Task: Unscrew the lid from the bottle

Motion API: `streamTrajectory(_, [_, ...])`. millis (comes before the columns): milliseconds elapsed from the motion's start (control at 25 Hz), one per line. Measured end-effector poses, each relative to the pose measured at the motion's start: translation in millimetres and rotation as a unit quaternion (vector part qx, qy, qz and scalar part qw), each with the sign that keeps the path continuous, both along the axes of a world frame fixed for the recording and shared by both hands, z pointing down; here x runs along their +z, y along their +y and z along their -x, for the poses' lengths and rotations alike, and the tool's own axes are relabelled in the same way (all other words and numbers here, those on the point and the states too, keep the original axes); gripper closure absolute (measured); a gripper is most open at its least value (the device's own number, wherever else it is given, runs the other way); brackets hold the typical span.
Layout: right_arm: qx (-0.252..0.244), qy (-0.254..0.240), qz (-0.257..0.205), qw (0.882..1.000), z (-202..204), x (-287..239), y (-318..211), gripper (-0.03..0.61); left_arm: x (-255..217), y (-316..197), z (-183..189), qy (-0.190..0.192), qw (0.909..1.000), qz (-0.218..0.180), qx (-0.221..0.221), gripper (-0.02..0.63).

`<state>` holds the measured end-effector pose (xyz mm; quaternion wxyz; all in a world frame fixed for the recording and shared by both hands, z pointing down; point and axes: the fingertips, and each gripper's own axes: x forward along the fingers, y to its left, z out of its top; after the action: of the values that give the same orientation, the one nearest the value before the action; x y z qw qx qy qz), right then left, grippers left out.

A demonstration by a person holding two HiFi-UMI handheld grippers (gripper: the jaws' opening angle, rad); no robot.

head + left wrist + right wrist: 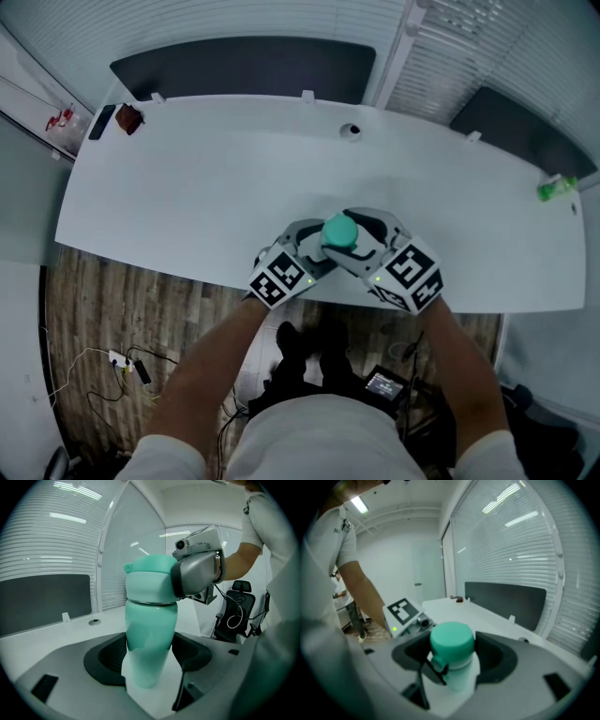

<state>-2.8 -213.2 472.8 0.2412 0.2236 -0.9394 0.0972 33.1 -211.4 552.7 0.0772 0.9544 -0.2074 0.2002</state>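
Over white desk (187, 178), left hand-held gripper (314, 244) clamps teal bottle (150, 639), right hand-held gripper (364, 242) clamps its lid (451, 641).

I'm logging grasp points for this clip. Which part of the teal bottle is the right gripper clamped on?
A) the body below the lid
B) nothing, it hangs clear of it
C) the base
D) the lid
D: in the right gripper view the right gripper has its jaws closed on either side of the lid, while the left gripper holds the bottle lower down, on its body.
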Motion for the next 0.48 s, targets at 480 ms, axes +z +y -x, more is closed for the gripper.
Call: streamTrajectory(480, [0.022,-0.042,-0.011,0.999,0,-25,-6,0.278,0,1,1,0.001,1.0000,0.004,-0.002,0.301])
